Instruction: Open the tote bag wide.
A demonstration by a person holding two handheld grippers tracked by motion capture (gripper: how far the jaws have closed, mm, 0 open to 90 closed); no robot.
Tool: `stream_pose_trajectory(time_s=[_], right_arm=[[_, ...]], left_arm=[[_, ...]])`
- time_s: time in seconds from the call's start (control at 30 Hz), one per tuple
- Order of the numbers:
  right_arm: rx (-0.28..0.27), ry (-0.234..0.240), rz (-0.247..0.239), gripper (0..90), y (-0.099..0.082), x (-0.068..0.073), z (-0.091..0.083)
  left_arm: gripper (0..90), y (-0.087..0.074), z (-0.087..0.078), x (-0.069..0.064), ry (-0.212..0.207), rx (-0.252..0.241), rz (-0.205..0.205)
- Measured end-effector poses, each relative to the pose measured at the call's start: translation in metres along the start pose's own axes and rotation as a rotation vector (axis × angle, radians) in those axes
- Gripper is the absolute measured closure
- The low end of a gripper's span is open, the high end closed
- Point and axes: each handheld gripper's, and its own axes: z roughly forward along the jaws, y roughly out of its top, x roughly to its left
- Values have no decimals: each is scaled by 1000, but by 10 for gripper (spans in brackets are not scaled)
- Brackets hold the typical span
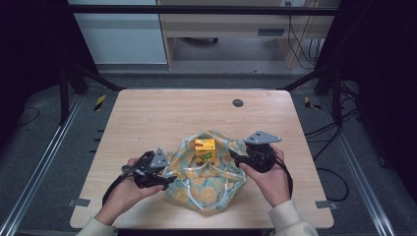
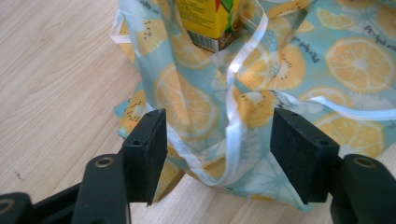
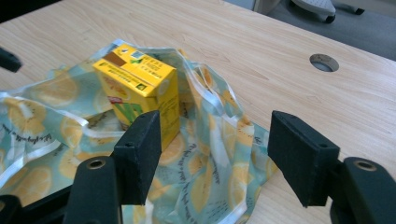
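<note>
In the high view, the left gripper (image 1: 156, 173) and right gripper (image 1: 244, 156) are held at either side of the fruit-print bag (image 1: 206, 184) on the bench (image 1: 147, 118). In the left gripper view, jaws stand open around the bag's edge, unpressed; the yellow carton (image 2: 208, 18) is cut off above. In the right gripper view, jaws are open and empty, with the carton upright inside the bag.

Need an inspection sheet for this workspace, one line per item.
Surface: wooden table, grommet hole near far edge.
Job's things: fruit-print bag lying crumpled; yellow carton upright on it.
Clutter: nothing seen.
Grippers: left gripper open, bag fabric between its jaws, unpinched; right gripper open above the bag's edge, holding nothing.
Cables: one black cable trails from the left gripper; more on the floor at right.
Surroundings: dark frame, floor rails, desk beyond.
</note>
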Motion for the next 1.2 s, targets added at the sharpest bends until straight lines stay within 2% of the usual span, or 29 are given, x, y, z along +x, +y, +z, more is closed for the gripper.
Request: stream_pose_trajectory(time_s=[0.33, 0.43, 0.6, 0.77, 0.97, 1.03, 1.13, 1.2], right_arm=[[-4, 3, 5, 349, -25, 14, -15], [16, 8, -12, 353, -35, 20, -12], [49, 23, 2, 327, -51, 24, -3], [70, -10, 21, 278, -62, 22, 2], [113, -14, 38, 236, -69, 21, 10], [136, -1, 37, 248, -71, 22, 14], [171, 14, 48, 315, -73, 22, 19], [176, 18, 53, 397, -73, 21, 20]], left_arm=[[330, -2, 12, 7, 10, -4, -59], [329, 0, 15, 8, 17, -9, -62], [344, 5, 14, 11, 56, -31, -59], [360, 8, 15, 15, 72, -50, -77], [376, 14, 26, 20, 71, -70, -113], [389, 18, 30, 21, 69, -75, -112], [423, 25, 38, 21, 53, -75, -100], [488, 28, 45, 20, 43, -59, -85]])
